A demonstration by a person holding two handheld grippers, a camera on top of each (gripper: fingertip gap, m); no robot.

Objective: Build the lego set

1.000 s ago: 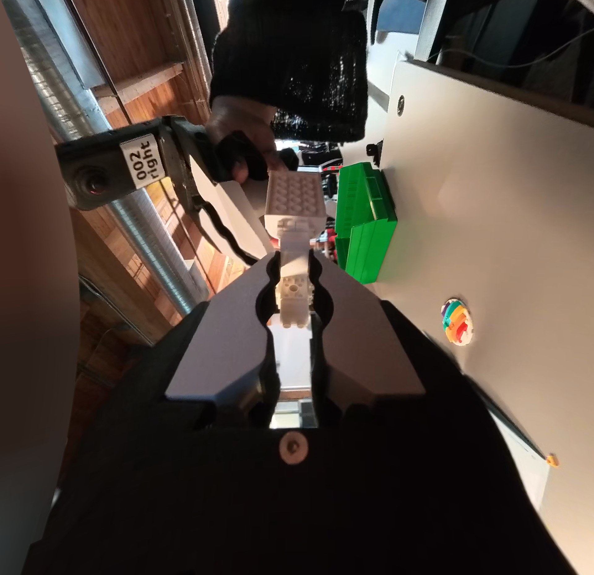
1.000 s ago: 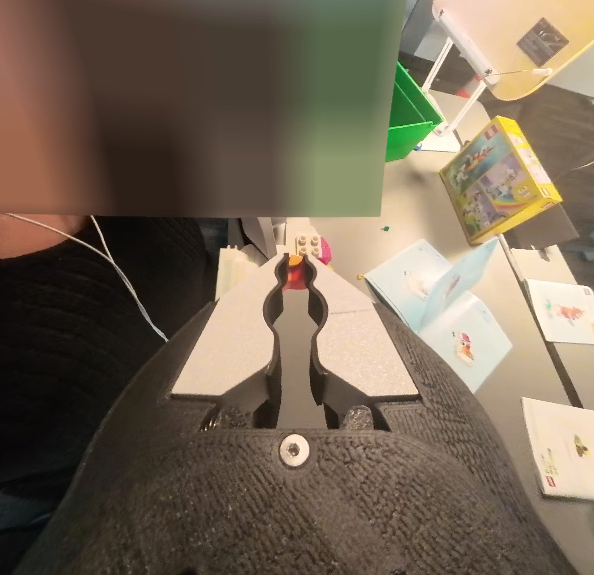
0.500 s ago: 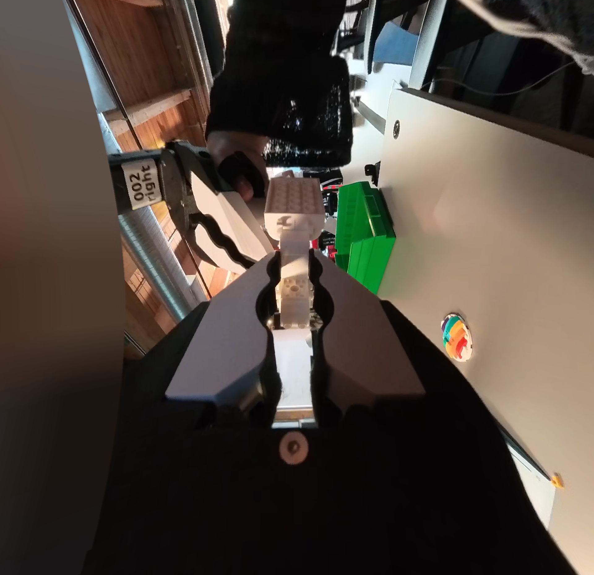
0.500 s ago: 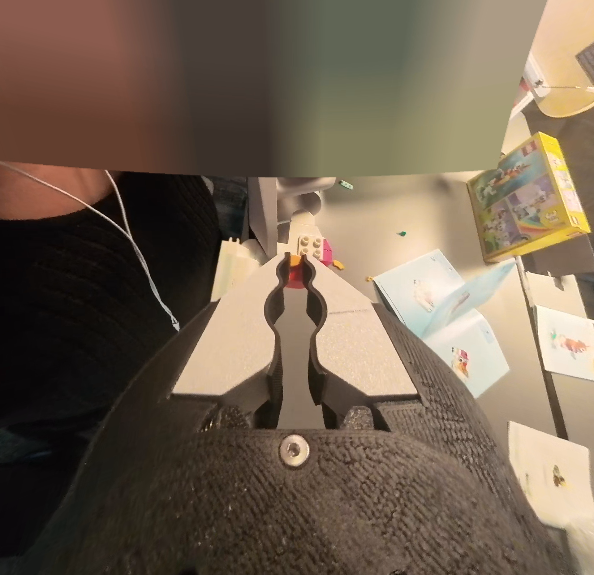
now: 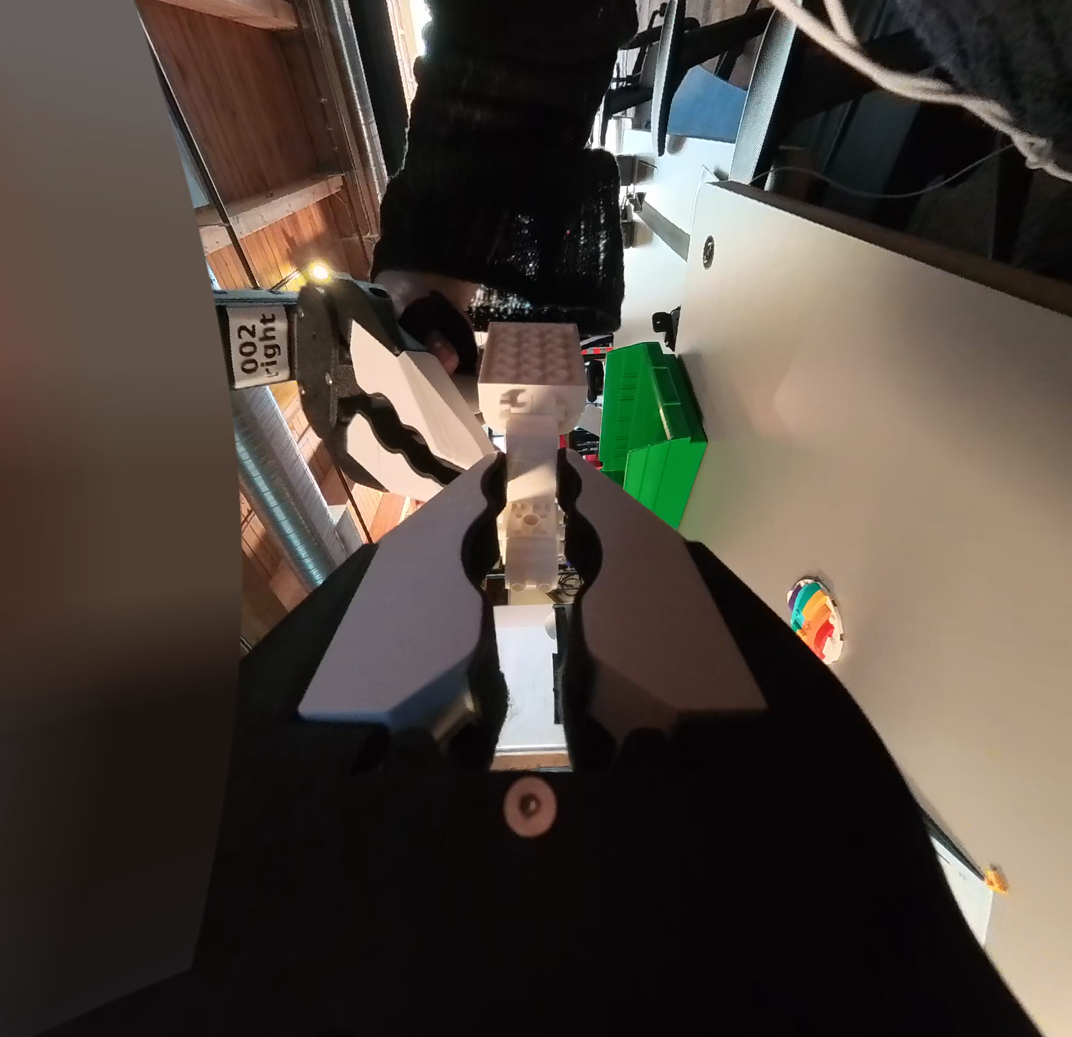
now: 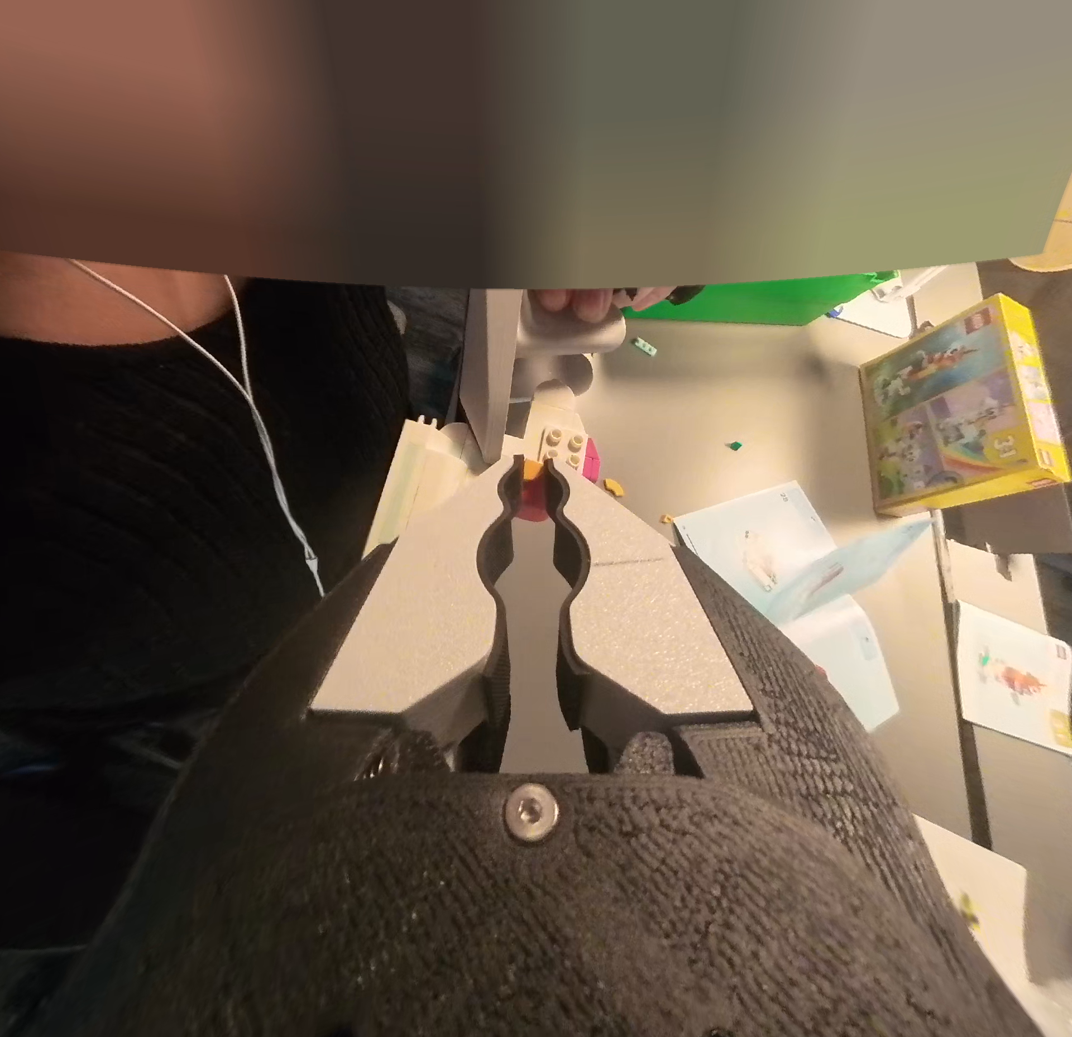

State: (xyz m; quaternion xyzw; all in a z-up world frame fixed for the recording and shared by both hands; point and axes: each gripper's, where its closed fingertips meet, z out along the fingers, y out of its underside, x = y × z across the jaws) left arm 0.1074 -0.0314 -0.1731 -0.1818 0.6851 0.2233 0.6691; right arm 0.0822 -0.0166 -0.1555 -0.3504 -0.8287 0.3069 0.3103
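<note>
My left gripper (image 5: 531, 458) is shut on a white lego build (image 5: 531, 371) and holds it in the air beside the table, with its studded block beyond the fingertips. My right gripper (image 6: 535, 467) is shut on a small orange piece (image 6: 531, 467), with a red part (image 6: 531, 504) just behind the tips. In the right wrist view the white build (image 6: 560, 446) with a pink part sits right at my right tips. In the left wrist view the right gripper (image 5: 406, 423) comes in from the left, its tips beside the build's narrow neck.
A green bin (image 5: 655, 429) stands on the white table (image 5: 870, 429), with a round multicoloured lego piece (image 5: 815, 620) nearby. A yellow lego box (image 6: 957, 406), open instruction booklets (image 6: 783, 574) and small loose pieces (image 6: 735, 444) lie on the table. A person in a black sweater is close behind. Only a small space, under 4 cm, lies between the two pairs of fingers.
The right gripper has swung and moved in closer to the white build, still gripping the orange piece. The left gripper keeps holding the build with little movement.
</note>
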